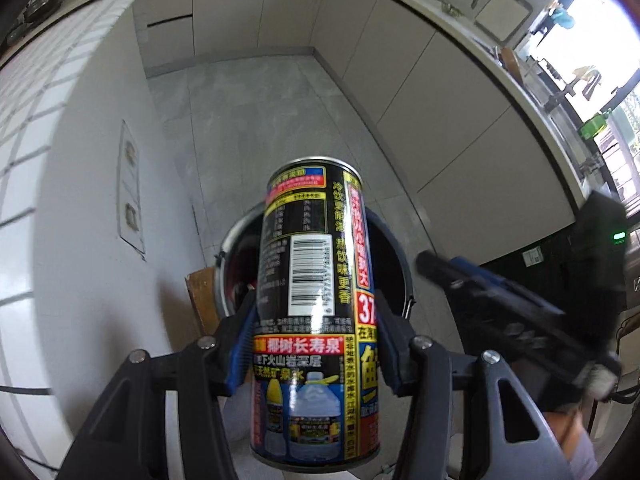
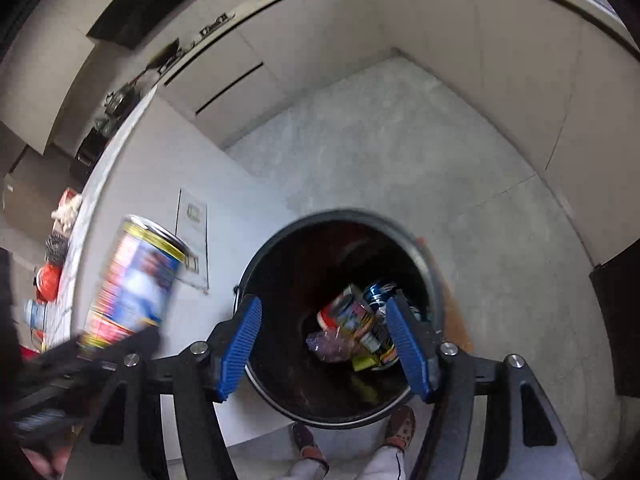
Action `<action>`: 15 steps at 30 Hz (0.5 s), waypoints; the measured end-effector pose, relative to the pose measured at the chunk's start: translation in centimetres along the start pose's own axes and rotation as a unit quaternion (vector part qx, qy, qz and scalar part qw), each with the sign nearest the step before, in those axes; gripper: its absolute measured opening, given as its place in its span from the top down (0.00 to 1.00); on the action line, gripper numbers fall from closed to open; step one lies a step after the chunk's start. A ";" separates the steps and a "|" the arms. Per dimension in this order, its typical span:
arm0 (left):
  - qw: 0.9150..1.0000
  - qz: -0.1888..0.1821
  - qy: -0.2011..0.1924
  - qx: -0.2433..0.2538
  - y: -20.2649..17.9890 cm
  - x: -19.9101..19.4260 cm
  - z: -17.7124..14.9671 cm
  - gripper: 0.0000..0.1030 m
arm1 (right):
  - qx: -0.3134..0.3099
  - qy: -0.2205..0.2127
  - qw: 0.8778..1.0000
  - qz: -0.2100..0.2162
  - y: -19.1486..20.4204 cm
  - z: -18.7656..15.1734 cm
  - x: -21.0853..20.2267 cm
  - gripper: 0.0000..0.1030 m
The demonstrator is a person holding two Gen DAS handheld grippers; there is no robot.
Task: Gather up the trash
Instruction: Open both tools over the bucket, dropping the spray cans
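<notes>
Left wrist: hand-held gripper [image 1: 316, 344] clamps can [image 1: 316, 304] upright.

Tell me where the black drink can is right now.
The black drink can is clamped upright in the left gripper, centre of the left wrist view, above the trash bin. The right wrist view shows it blurred at left.

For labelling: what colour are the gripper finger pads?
Blue, clearest on the right gripper pads in the right wrist view.
</notes>
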State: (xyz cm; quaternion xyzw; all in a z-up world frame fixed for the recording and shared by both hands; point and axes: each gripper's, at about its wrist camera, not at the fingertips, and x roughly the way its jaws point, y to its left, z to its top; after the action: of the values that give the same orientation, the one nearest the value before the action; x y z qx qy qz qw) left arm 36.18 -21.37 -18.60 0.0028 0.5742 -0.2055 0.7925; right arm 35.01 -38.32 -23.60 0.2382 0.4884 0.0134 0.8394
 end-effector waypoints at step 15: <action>0.998 0.057 0.016 0.006 -2.0 0.8 -0.1 0.26 | -0.003 -0.047 0.999 -0.012 -0.8 1.5 -4.2 0.35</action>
State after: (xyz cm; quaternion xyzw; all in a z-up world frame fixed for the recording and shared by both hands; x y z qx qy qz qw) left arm 35.64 -23.47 -18.87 0.0436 0.5846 -0.1638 0.7934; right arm 33.88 -40.67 -19.94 0.2301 0.4511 -0.0067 0.8623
